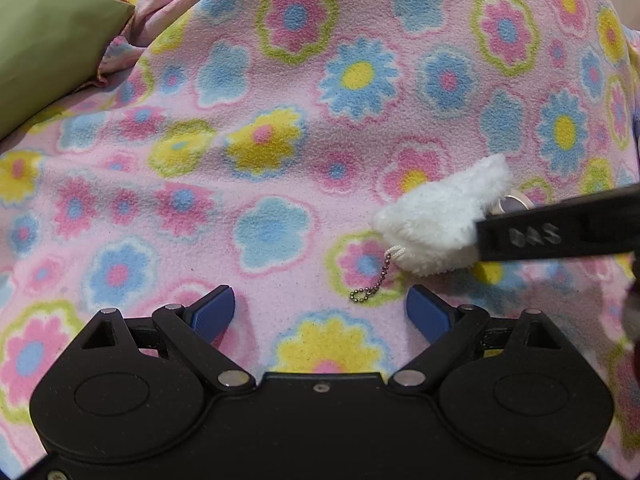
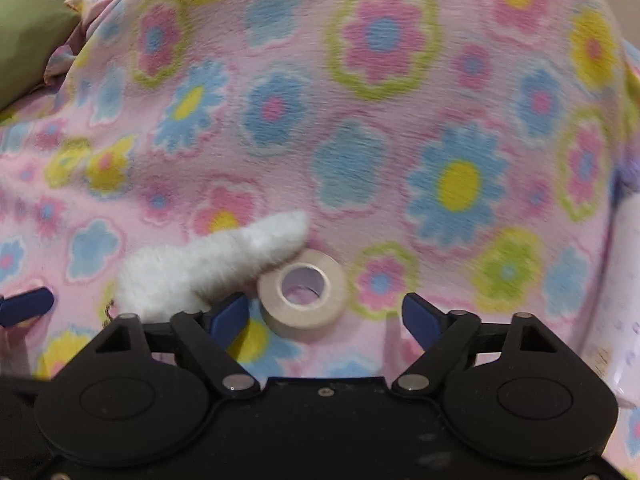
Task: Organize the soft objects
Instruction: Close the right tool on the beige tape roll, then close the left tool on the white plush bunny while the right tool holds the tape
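A white fluffy plush keychain (image 1: 436, 220) with a small ball chain (image 1: 374, 282) lies on a pink flowered fleece blanket (image 1: 280, 120). My left gripper (image 1: 320, 312) is open, just short of the plush, which lies ahead and to the right. In the right wrist view the plush (image 2: 208, 268) lies ahead left, touching a beige roll of tape (image 2: 302, 294). My right gripper (image 2: 324, 316) is open and empty, with the tape between its jaws near the left finger. The right gripper's finger crosses the left wrist view (image 1: 560, 232) beside the plush.
A green cushion (image 1: 44, 40) lies at the far left on the blanket, and shows in the right wrist view (image 2: 28, 28) too. A pale white object (image 2: 628, 280) is at the right edge. The left gripper's blue fingertip (image 2: 24, 304) shows at the left edge.
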The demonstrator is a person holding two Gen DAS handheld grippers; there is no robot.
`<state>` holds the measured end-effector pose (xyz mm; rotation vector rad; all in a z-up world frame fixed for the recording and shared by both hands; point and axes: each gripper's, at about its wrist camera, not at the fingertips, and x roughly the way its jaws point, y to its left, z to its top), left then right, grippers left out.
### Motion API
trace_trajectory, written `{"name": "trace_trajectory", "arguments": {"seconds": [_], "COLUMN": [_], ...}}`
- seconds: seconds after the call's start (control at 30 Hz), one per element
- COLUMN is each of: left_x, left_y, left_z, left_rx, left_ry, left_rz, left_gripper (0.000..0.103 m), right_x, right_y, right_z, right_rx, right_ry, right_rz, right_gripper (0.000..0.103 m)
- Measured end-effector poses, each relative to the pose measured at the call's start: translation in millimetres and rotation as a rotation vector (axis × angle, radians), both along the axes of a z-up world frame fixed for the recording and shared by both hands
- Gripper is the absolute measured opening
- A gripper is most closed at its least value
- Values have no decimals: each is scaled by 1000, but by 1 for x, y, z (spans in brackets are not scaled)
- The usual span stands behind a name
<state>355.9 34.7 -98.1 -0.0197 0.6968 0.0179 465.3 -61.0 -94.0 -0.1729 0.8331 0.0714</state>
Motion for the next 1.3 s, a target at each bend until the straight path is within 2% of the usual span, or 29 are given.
{"name": "trace_trajectory", "arguments": {"seconds": [0.07, 0.13, 0.23, 0.33, 0.5, 0.63, 0.83, 0.93, 1.07, 1.3], "left_x": [0, 0, 0, 0, 0, 0, 0, 0, 0, 0], "left_y": [0, 1, 0, 0, 0, 0, 0, 1, 1, 2], "left_z": [0, 0, 0, 0, 0, 0, 0, 0, 0, 0], "left_rx": [1, -1, -1, -3, -4, -3, -2, -3, -1, -19], "left_ry": [0, 1, 1, 1, 1, 2, 3, 4, 7, 12], "left_rz": [0, 0, 0, 1, 2, 2, 2, 3, 1, -19], "left_gripper": [90, 90, 90, 90, 90, 90, 90, 90, 91, 95], "right_x": [10, 17, 9, -13, -64, -90, -98, -84, -84, -87], "right_y": [1, 2, -2, -28, -72, -96, -98, -89, -96, -93], "right_z": [-2, -7, -3, -2, 4, -1, -12, -17, -18, -16], "right_rx": [21, 59, 58, 55, 45, 54, 26, 22, 74, 42], "right_ry": [21, 58, 50, 40, 28, -9, -82, -93, -87, -101], "right_rz": [-4, 9, 17, 3, -96, -118, -128, -125, -126, -129], "right_gripper": [56, 47, 47, 47, 48, 48, 48, 48, 51, 49]}}
